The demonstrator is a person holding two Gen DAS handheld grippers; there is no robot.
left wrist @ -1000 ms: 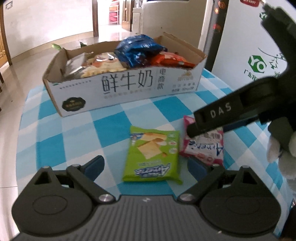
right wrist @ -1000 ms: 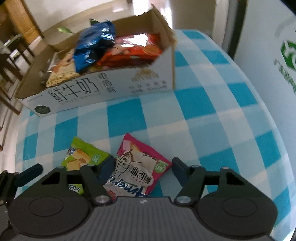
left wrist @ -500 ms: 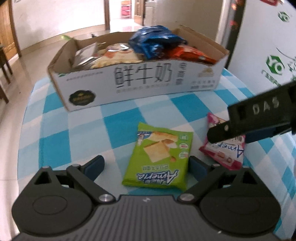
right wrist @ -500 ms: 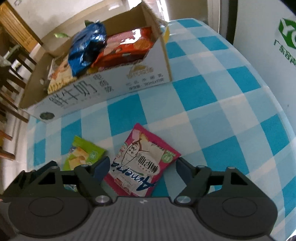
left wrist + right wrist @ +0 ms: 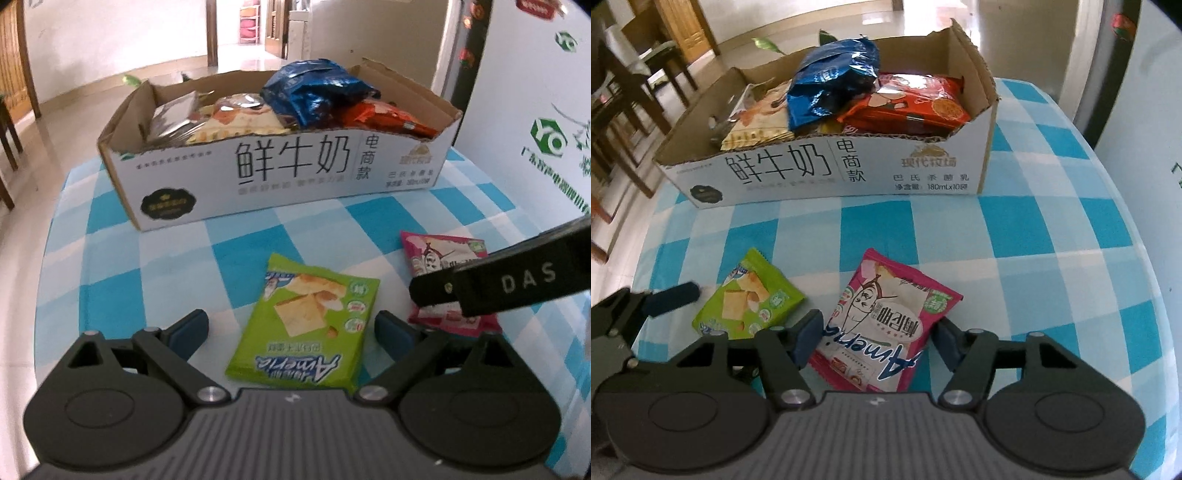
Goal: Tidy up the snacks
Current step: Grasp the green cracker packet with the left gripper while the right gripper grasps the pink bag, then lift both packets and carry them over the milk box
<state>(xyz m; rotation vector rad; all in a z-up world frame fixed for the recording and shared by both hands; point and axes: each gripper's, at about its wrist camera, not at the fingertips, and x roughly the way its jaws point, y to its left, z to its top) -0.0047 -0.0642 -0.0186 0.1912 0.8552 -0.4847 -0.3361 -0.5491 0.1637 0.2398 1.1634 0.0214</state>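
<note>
Only the right wrist view shows the pink packet (image 5: 886,325) whole; in the left wrist view the right gripper's (image 5: 480,291) black finger marked DAS crosses over it, hiding its middle. The left view alone shows the green packet (image 5: 306,325) whole, lying flat between the spread fingers of the left gripper (image 5: 291,332).

Both packets lie on the blue-checked tablecloth (image 5: 1034,229), in front of the cardboard box (image 5: 849,173) (already holding a blue bag (image 5: 827,85) and an orange one (image 5: 908,107)). Each packet's long axis runs roughly from its gripper toward the box, the pink one leaning right at the far end.

Both grippers stand wide open, gripping nothing. Compared with 1 s ago, the right gripper (image 5: 875,336) has closed in, its 2 fingers now flanking the pink packet's near half.
</note>
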